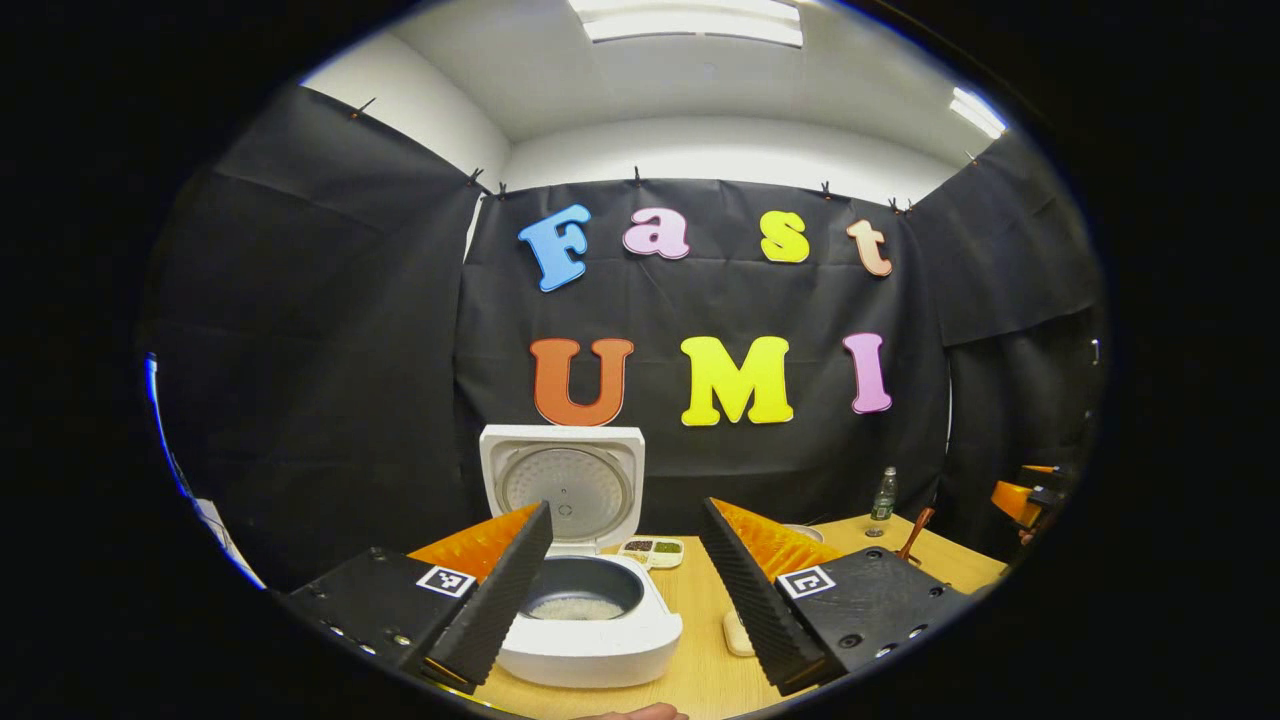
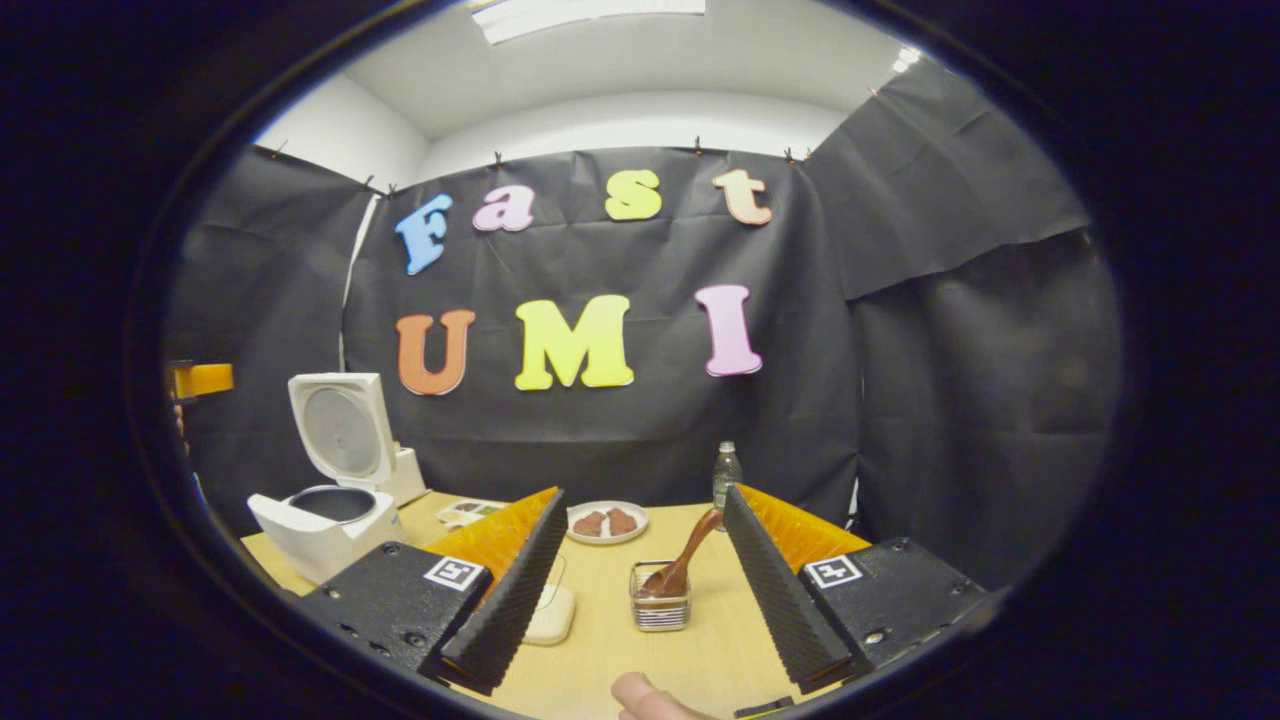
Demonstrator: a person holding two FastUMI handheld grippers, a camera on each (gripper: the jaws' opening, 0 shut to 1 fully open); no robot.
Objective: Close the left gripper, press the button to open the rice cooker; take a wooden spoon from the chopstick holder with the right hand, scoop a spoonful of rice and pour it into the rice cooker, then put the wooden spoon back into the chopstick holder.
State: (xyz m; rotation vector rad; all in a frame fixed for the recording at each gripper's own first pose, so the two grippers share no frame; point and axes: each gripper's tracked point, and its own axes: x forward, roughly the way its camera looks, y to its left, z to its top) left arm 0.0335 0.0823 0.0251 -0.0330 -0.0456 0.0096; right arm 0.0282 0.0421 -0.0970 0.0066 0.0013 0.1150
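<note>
The rice cooker stands open at 6 o'clock in the left gripper view, its lid tipped upright so the dark inner pot is clear for pouring; a pale layer at the bottom looks like rice, though the view is too small to be sure. The left gripper hangs released just before the pot, its 2 fingers spread wide and holding nothing. In the right gripper view the right gripper is likewise released and empty, with the chopstick holder between its fingers at 6 o'clock. The wooden spoon stands in that holder, its handle leaning toward 1 o'clock. Judging by this, the scoop seems done and the spoon returned. A plate of food and a bottle sit behind on the wooden table.
</note>
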